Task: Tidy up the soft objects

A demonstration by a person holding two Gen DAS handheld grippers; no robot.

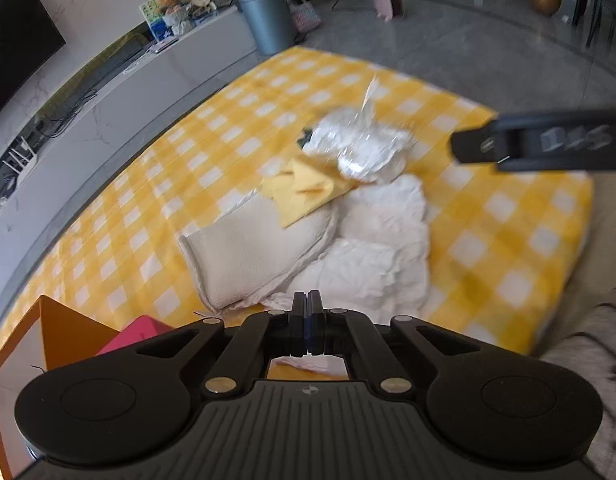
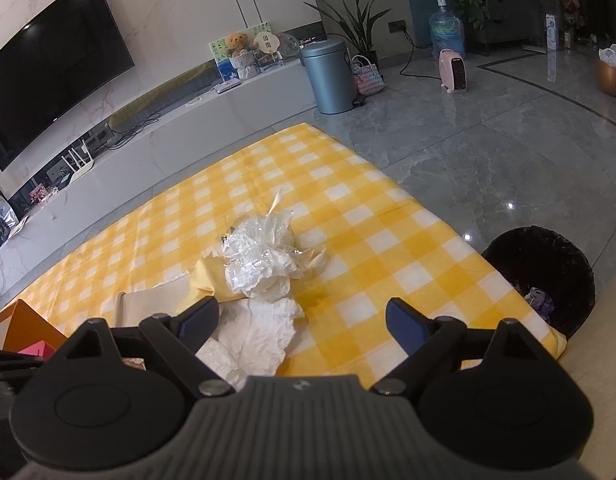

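My left gripper (image 1: pixel 307 304) has its jaws pressed together, gripping nothing I can make out; my right gripper (image 2: pixel 302 322) gapes wide, empty, over the white crumpled cloths (image 2: pixel 254 336) heaped mid-counter (image 2: pixel 388 256)

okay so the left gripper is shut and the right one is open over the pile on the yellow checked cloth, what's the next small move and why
Probably lower the right gripper onto the white crumpled cloth just below it and close. Its jaws stand wide with nothing between them, while the left gripper is shut, seemingly empty.
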